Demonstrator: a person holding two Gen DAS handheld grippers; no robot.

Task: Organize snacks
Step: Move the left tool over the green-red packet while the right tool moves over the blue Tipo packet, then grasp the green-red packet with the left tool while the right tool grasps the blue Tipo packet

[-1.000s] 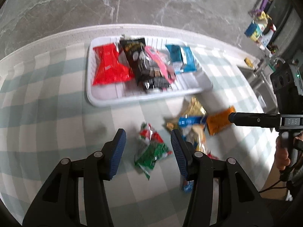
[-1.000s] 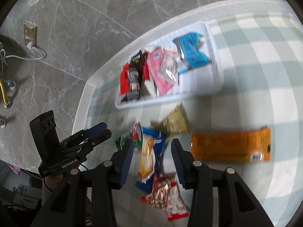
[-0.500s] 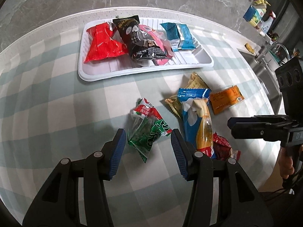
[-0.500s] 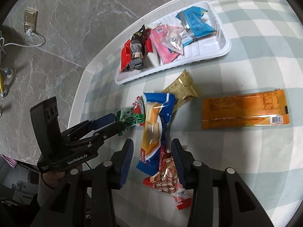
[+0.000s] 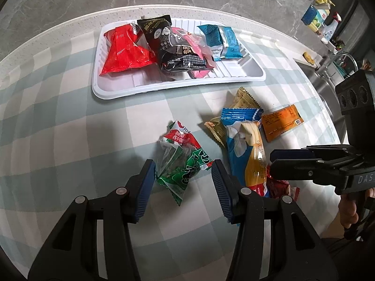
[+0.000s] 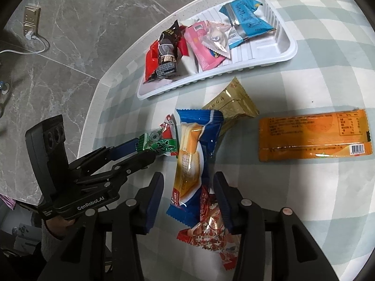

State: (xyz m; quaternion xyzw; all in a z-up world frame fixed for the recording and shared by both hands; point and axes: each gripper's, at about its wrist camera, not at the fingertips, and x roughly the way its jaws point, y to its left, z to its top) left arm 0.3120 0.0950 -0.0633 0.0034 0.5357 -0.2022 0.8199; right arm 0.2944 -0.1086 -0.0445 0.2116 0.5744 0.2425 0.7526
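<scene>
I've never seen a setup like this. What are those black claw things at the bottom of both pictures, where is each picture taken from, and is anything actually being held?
There is no robot here: a person holds a two-finger gripper in each hand, and each gripper carries a wide-angle camera looking out along its fingers. One picture comes from the left gripper, the other from the right gripper; each also shows the other tool from the side.

On the checked tablecloth sits a white tray already holding four snack packets. Loose packets lie in front of it: a green packet, a blue-and-yellow packet, a gold one, an orange one and a red one.

Nothing is held. Both grippers are open, the left around the green packet, the right around the blue-and-yellow one.
</scene>
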